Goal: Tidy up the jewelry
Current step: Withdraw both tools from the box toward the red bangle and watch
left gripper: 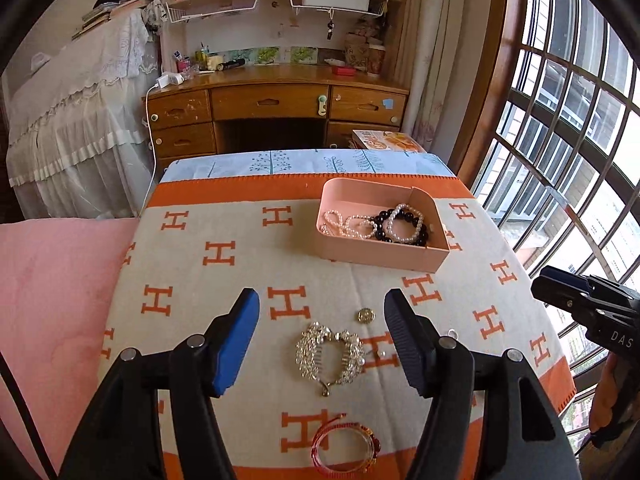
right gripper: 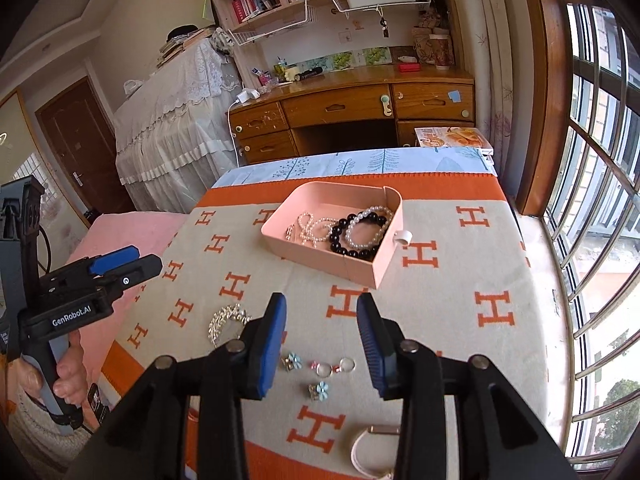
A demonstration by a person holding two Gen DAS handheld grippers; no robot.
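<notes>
A pink box stands on the H-patterned blanket and holds a black bead bracelet, a pearl bracelet and a pearl strand. My left gripper is open above a silver crystal hair comb, with nothing between its fingers. A small gold brooch and a red bangle lie near it. My right gripper is open and empty over several small rings, including two with blue flowers.
The blanket covers a table with pink bedding to its left. A barred window runs along the right. A wooden desk and a book lie beyond the far edge. A pale bangle rests at the near edge.
</notes>
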